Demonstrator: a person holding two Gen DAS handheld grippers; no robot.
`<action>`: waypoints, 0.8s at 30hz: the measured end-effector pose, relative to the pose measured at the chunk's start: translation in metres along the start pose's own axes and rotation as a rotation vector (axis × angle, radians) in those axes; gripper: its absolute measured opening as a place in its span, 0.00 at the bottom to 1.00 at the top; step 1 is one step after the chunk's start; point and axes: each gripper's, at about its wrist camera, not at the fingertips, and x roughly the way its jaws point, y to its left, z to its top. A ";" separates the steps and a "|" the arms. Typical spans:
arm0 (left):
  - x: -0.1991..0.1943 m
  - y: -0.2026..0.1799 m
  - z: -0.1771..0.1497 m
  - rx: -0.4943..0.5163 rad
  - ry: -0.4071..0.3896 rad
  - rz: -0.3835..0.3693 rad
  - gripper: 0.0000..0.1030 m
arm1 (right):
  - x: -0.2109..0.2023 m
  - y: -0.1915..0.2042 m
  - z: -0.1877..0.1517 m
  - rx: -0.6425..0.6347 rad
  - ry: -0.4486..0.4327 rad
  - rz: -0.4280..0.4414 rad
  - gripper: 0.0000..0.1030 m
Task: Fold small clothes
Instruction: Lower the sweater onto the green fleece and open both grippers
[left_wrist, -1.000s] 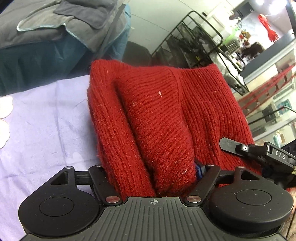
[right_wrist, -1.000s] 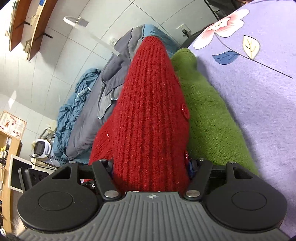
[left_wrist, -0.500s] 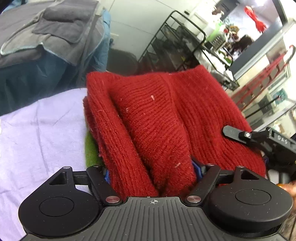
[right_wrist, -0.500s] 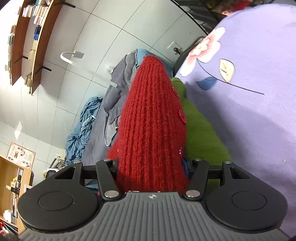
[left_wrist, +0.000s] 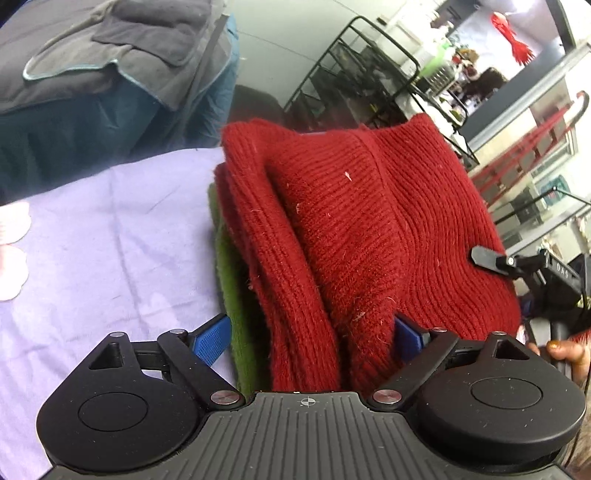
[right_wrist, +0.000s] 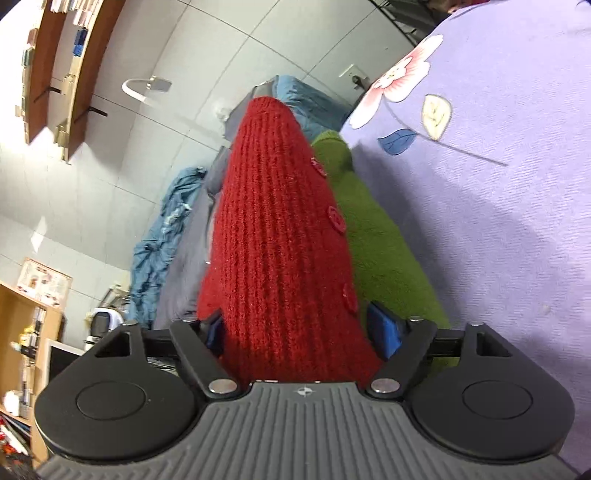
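A folded red knit sweater (left_wrist: 369, 221) lies on top of a green knit garment (left_wrist: 225, 266) on the lavender cloth (left_wrist: 110, 229). My left gripper (left_wrist: 310, 336) is open around the near end of the stack; its left blue pad (left_wrist: 212, 338) stands clear beside the green edge. In the right wrist view the red sweater (right_wrist: 280, 240), with red buttons along its edge, runs between the jaws of my right gripper (right_wrist: 299, 328). Those jaws are opening, and the right pad (right_wrist: 382, 328) is off the wool. The green garment (right_wrist: 373, 240) lies beside it. The right gripper (left_wrist: 517, 266) also shows at the sweater's far side.
A pile of grey and blue bedding (left_wrist: 110, 74) lies behind the cloth. A black wire rack (left_wrist: 369, 74) stands past the sweater. The cloth carries a flower print (right_wrist: 402, 77). Wall shelves (right_wrist: 59, 74) and a wooden bookcase (right_wrist: 29, 332) are in the background. A person's fingers (left_wrist: 561, 350) hold the right gripper.
Both grippers' jaws have spread and their blue pads now show beside the wool. The red sweater has settled onto the green garment, whose edge now shows in the left wrist view.
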 end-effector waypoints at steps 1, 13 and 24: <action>-0.004 -0.003 -0.001 0.009 0.002 0.024 1.00 | -0.003 0.004 -0.001 -0.005 0.001 -0.023 0.82; -0.070 -0.104 -0.034 0.434 -0.040 0.423 1.00 | -0.067 0.110 -0.043 -0.242 -0.058 -0.479 0.93; -0.081 -0.154 -0.025 0.477 -0.007 0.565 1.00 | -0.041 0.190 -0.064 -0.625 0.022 -0.632 0.99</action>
